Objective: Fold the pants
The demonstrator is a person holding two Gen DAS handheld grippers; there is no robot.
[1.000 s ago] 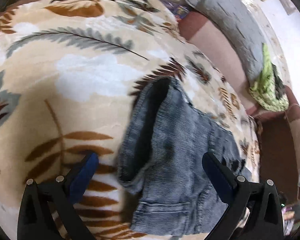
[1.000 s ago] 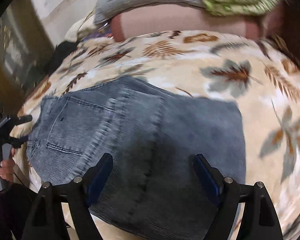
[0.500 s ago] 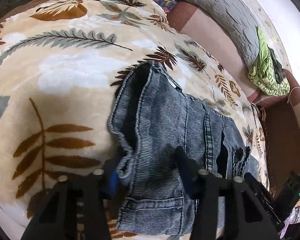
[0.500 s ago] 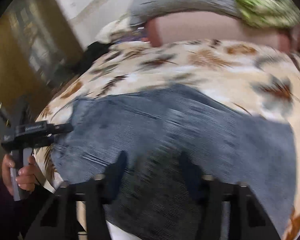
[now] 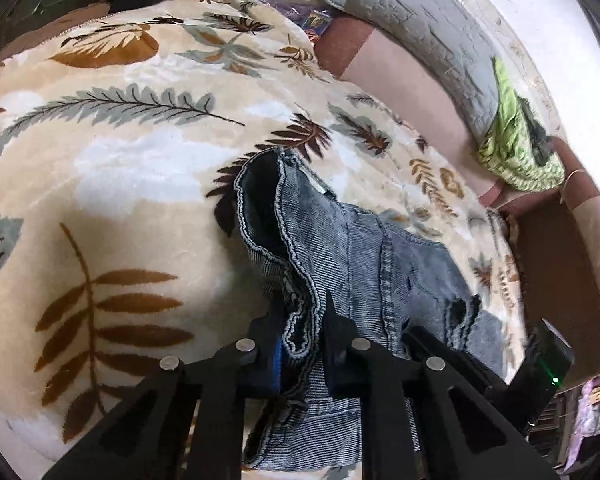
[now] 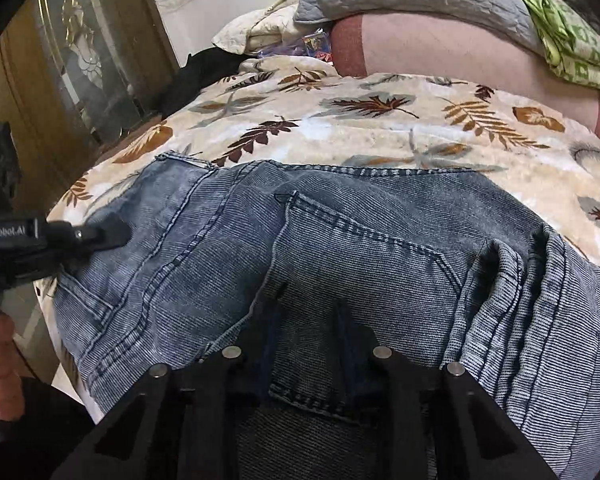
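Grey-blue denim pants [image 5: 364, 264] lie on a cream leaf-print blanket [image 5: 120, 184]. My left gripper [image 5: 300, 344] is shut on the rumpled waistband edge of the pants at their near corner. In the right wrist view the pants [image 6: 340, 232] spread wide, back pockets up, with a bunched fold at the right. My right gripper [image 6: 308, 328] is shut on a raised fold of the pants near a back pocket. The left gripper also shows in the right wrist view [image 6: 100, 234], at the pants' left end, held by a hand.
The blanket [image 6: 380, 128] covers a bed. A grey quilted pillow [image 5: 420, 28] and a green cloth [image 5: 516, 136] lie along the far edge. A wooden glass-front cabinet [image 6: 72, 60] stands left. The bed's edge and brown floor [image 5: 552, 280] lie right.
Both grippers went from open to shut on the denim. The left one pinched the waistband edge. The right one gathered a fold, and the pants bunched up at the right.
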